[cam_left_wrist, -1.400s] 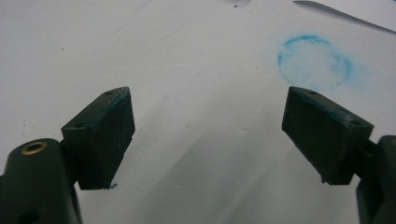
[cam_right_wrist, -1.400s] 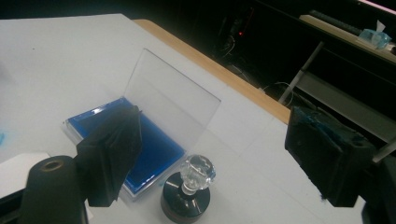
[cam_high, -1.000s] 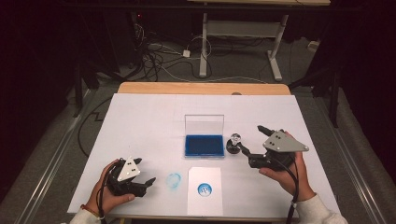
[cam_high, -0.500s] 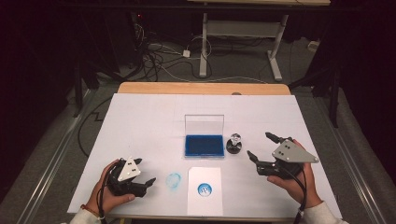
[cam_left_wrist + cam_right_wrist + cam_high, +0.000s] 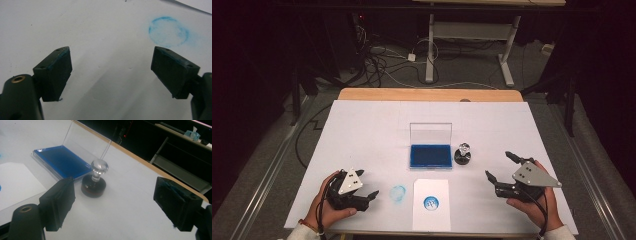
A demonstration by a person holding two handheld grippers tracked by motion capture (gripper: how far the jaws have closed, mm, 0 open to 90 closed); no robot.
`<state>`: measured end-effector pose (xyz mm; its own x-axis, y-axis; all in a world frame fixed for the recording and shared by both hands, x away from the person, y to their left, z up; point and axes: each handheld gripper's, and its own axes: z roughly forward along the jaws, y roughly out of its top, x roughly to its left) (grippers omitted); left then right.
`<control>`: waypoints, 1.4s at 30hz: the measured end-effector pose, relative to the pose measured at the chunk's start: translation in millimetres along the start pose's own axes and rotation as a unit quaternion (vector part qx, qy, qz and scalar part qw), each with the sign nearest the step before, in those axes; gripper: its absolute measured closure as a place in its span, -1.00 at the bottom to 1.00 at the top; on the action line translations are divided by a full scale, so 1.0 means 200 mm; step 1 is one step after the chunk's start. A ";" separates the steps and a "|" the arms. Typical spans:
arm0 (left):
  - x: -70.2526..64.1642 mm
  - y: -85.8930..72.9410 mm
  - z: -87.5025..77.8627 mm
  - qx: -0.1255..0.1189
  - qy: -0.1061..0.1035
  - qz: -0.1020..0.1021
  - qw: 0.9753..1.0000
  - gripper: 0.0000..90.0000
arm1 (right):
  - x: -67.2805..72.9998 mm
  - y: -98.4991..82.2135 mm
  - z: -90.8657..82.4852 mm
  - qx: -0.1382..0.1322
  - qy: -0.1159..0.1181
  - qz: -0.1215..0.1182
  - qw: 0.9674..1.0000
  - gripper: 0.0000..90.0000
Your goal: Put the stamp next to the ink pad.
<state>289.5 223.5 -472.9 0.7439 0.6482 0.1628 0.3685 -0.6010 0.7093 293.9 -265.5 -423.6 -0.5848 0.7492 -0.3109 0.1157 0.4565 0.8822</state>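
Note:
A blue ink pad (image 5: 430, 155) (image 5: 61, 161) lies mid-table with its clear lid (image 5: 430, 133) standing up behind it. A round stamp with a clear knob (image 5: 463, 154) (image 5: 95, 181) stands upright just right of the pad. In front lies a white card (image 5: 431, 204) bearing a blue round print (image 5: 430, 202). A faint blue ring mark (image 5: 398, 193) (image 5: 168, 31) stains the table left of the card. My left gripper (image 5: 367, 196) (image 5: 111, 72) rests open near the front left. My right gripper (image 5: 501, 167) (image 5: 117, 202) is open, right of the stamp, holding nothing.
The white table sheet (image 5: 372, 135) covers a wooden top whose far edge (image 5: 427, 94) shows. Beyond it are floor cables (image 5: 382, 60) and a desk frame (image 5: 472, 35). Dark furniture stands at both sides.
My right gripper has drawn back to the right and toward the front edge, away from the stamp, and lowered. The left gripper has stayed put.

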 end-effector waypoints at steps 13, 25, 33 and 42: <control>0.01 0.01 -0.01 -0.013 0.000 -0.004 1.000 -0.63 | 0.00 -0.19 -0.07 0.027 -0.011 0.030 0.999 -0.63; -0.01 0.01 -0.04 -0.025 0.006 0.001 1.000 -0.63 | 0.03 -0.25 -0.09 0.052 -0.007 0.025 0.998 -0.63; 0.00 0.01 -0.04 -0.028 0.004 -0.004 1.000 -0.63 | 0.03 -0.24 -0.09 0.048 -0.008 0.020 0.999 -0.63; -0.01 0.01 -0.03 -0.023 0.000 -0.002 1.000 -0.63 | 0.03 -0.24 -0.09 0.045 -0.011 0.020 0.999 -0.63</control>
<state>285.6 223.5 -467.4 0.7428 0.6500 0.1606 0.3450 -0.5771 0.7402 270.0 -291.6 -461.8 -0.5598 0.7782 -0.2846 0.2112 0.4661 0.8591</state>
